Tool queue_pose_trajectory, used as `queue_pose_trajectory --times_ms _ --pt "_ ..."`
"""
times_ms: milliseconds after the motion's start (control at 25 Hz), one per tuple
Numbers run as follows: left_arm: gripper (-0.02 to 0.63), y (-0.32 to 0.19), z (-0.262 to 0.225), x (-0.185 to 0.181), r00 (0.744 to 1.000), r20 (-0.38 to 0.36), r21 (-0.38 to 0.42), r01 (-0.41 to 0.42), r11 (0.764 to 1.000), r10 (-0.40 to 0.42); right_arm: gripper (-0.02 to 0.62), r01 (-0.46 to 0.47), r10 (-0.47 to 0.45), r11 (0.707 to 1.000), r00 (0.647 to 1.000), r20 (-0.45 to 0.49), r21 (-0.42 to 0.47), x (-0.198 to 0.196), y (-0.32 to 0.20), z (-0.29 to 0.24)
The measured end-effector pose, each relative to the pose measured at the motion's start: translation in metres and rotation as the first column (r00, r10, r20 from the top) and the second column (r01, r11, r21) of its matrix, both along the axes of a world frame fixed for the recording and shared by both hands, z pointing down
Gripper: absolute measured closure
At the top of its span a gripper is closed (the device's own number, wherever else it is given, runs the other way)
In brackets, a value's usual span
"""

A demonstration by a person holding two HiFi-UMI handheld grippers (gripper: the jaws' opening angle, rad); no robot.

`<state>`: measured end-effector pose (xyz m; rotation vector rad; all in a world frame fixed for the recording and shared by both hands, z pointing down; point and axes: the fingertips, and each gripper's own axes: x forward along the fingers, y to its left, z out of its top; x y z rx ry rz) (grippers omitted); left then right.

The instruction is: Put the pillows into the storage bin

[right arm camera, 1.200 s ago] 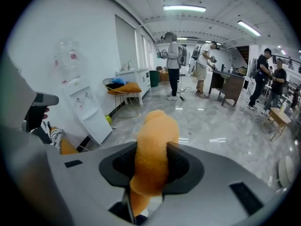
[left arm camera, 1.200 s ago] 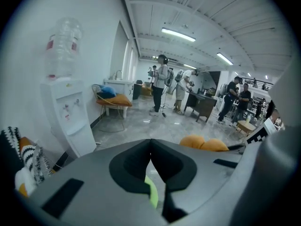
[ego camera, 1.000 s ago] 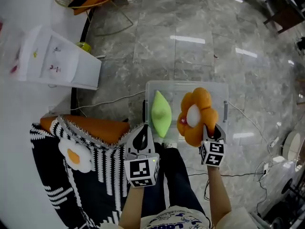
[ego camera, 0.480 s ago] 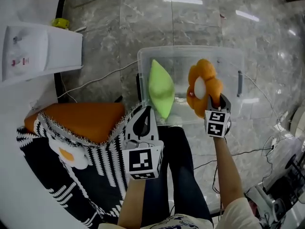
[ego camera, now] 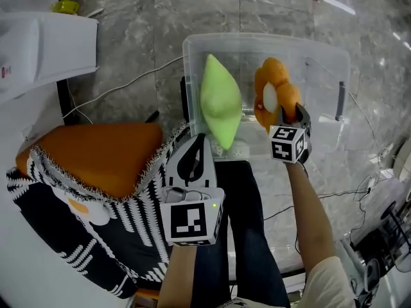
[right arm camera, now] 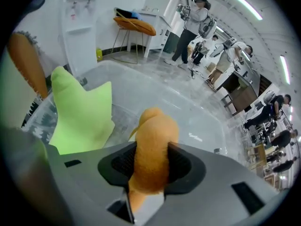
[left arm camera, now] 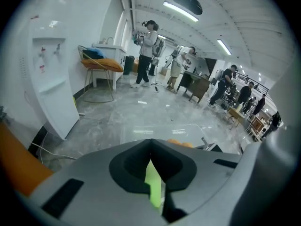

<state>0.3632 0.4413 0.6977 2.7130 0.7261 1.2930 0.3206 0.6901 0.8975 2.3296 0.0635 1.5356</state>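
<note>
Right, current state:
- Left gripper (ego camera: 198, 140): clenched on a corner of the green pillow (ego camera: 220, 101). In the left gripper view only a thin green strip shows between the closed jaws.
- Green pillow hangs inside the outline of the clear storage bin (ego camera: 321, 47), at its left end, edge-on to the head view.
- Right gripper (ego camera: 292, 111): grasping the orange flower pillow (ego camera: 273, 95) by one petal. The jaws have just eased open a little, but the petal sits between them and both pads press on it.
- Orange flower pillow is over the middle of the bin, white centre facing up, just beside the green pillow and not touching it.
- Can't tell whether either pillow touches the bin bottom.
- Bin stands open on the marble floor (ego camera: 192, 18), near the person's knees.
- Left of the bin: an orange cushion (ego camera: 96, 153) on a black-and-white striped blanket (ego camera: 122, 236), and a white water dispenser (ego camera: 45, 50) beyond.
</note>
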Motion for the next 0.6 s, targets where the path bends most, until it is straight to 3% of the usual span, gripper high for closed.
queue_pose_trajectory --times_ms 320,440,600 --pt "0.592 -0.008 0.026 -0.020 0.998 0.038 -0.007 0.042 0.999 -0.042 0.379 0.092 -0.086 0.989 0.995 0.052 -0.112 0.003 -0.015 0.037" --pt "0.592 -0.005 0.028 -0.020 0.995 0.032 -0.035 0.094 0.995 -0.093 0.352 0.066 -0.064 0.996 0.998 0.026 -0.062 0.005 -0.028 0.041" --pt "0.592 -0.011 0.032 -0.035 0.996 0.067 -0.009 0.059 0.998 -0.058 0.329 0.036 -0.034 0.996 0.999 -0.018 0.086 0.008 -0.065 0.034"
